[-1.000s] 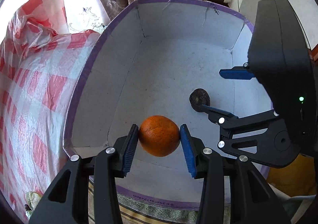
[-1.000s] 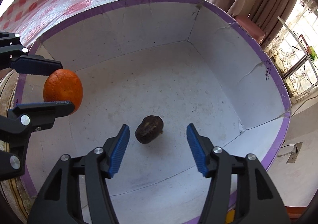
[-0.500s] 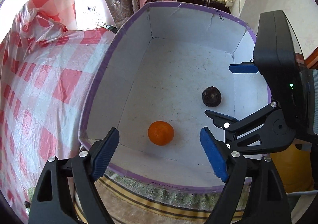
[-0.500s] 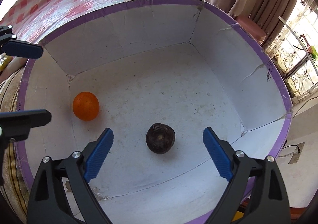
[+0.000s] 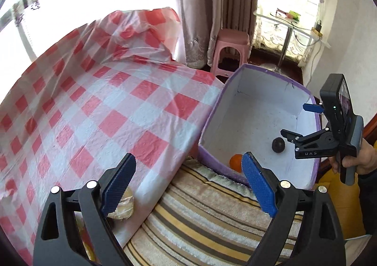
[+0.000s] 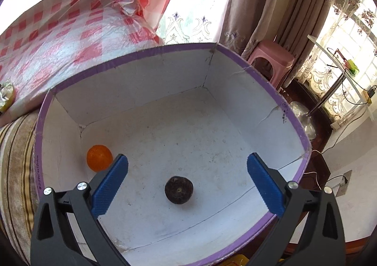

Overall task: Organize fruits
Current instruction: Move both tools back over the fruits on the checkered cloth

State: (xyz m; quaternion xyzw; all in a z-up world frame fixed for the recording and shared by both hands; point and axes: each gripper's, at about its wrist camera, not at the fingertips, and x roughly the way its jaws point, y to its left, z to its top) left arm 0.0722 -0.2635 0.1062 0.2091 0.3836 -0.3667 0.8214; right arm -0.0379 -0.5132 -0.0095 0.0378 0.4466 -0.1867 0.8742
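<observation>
Hovering over the striped rug edge, the left gripper (image 5: 188,185) has its jaws spread wide, having just been opening, nothing between them. Its right pad (image 5: 258,185) cuts off part of the orange (image 5: 235,161), which lies in the near corner of the purple-rimmed box (image 5: 212,124), just beyond that pad. The left pad hides part of a wrapped roundish item (image 5: 123,207) at the edge of the red-checked plastic cloth (image 5: 106,105); hard to tell what it is.

The right gripper (image 6: 187,182) is over the box (image 6: 132,58), jaws fully apart and just been opening, nothing gripped. The dark round fruit (image 6: 179,190) sits on the box floor between and below the pads, touching neither. The orange (image 6: 99,157) lies left of the left pad, beside the box wall, well apart from the dark fruit.

In the left view the right gripper (image 5: 299,122) carries "DAS" lettering, and a hand (image 5: 358,157) holds its handle, cut off by the frame. Small print on the box rim is unreadable. A pink stool (image 6: 271,58) stands behind the box by the curtains.
</observation>
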